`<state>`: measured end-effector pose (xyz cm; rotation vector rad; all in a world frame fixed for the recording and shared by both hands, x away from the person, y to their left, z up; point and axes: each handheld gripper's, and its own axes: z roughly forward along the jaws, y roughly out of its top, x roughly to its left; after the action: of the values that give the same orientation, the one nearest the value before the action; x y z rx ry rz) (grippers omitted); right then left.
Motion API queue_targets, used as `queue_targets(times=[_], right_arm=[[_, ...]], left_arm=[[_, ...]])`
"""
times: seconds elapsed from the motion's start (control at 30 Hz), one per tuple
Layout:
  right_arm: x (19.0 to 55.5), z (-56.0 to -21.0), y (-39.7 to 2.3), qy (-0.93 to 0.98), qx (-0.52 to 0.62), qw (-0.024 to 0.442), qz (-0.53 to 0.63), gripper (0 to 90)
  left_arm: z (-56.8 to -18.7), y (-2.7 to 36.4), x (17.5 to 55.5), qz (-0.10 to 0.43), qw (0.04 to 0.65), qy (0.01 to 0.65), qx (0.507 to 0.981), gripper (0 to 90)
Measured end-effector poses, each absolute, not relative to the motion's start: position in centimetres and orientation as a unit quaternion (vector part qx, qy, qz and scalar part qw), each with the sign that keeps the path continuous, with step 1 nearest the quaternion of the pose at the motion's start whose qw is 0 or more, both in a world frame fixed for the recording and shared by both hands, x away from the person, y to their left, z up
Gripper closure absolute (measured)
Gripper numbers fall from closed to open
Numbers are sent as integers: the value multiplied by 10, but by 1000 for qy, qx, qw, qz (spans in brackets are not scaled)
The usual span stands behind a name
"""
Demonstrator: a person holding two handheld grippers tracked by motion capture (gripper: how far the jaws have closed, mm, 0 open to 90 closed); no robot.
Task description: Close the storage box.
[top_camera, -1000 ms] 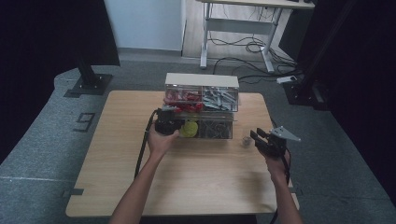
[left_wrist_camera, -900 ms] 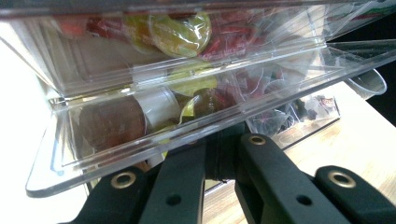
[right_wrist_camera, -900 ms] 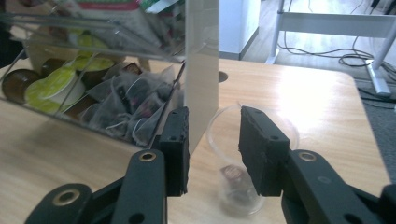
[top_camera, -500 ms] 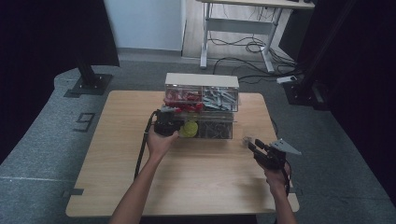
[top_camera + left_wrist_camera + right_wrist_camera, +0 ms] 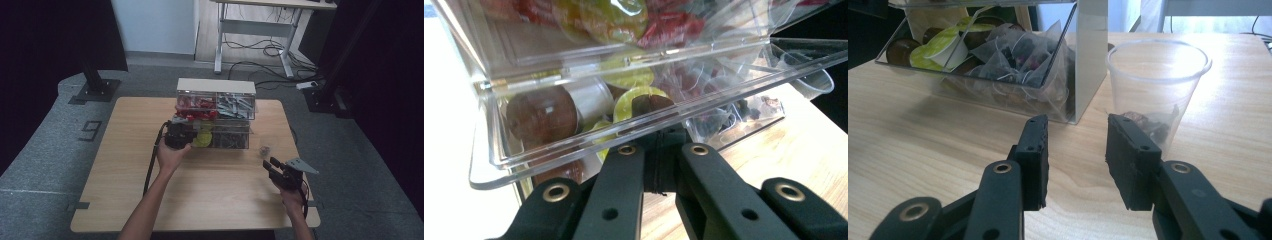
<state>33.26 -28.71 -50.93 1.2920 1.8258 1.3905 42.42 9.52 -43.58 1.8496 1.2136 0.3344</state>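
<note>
A clear plastic organizer (image 5: pixel 216 86) stands at the back middle of the table, with red packets, grey sachets, pods and tea bags in its bins. My left gripper (image 5: pixel 176 134) is at its lower left bin, and its jaws (image 5: pixel 659 150) are shut on that bin's clear tilted front (image 5: pixel 574 145). Green and brown pods (image 5: pixel 639 100) lie behind the front. My right gripper (image 5: pixel 272 165) (image 5: pixel 1075 145) hovers open over the table, holding nothing. Just beyond it stands a clear plastic cup (image 5: pixel 1158 85) (image 5: pixel 264 149) with a tea bag (image 5: pixel 1148 122) in its bottom.
The tea bag bin (image 5: pixel 1013 65) at the organizer's lower right leans open toward me, left of the cup. Bare wooden table (image 5: pixel 225 200) spreads in front of the organizer. A cable trails from the left gripper along the forearm.
My right gripper has drawn back toward the near edge, away from the cup. The left gripper has stayed at the bin front.
</note>
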Motion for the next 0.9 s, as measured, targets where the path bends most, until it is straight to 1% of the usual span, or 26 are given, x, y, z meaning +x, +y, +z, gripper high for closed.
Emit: queue_targets(times=[0.23, 0.9], right_arm=[[329, -514, -288, 674, 475, 244, 510, 607], [327, -527, -281, 688, 477, 232, 494, 607]], left_arm=[[-445, 97, 421, 127, 437, 494, 741, 900], [-456, 102, 415, 125, 433, 496, 742, 900]])
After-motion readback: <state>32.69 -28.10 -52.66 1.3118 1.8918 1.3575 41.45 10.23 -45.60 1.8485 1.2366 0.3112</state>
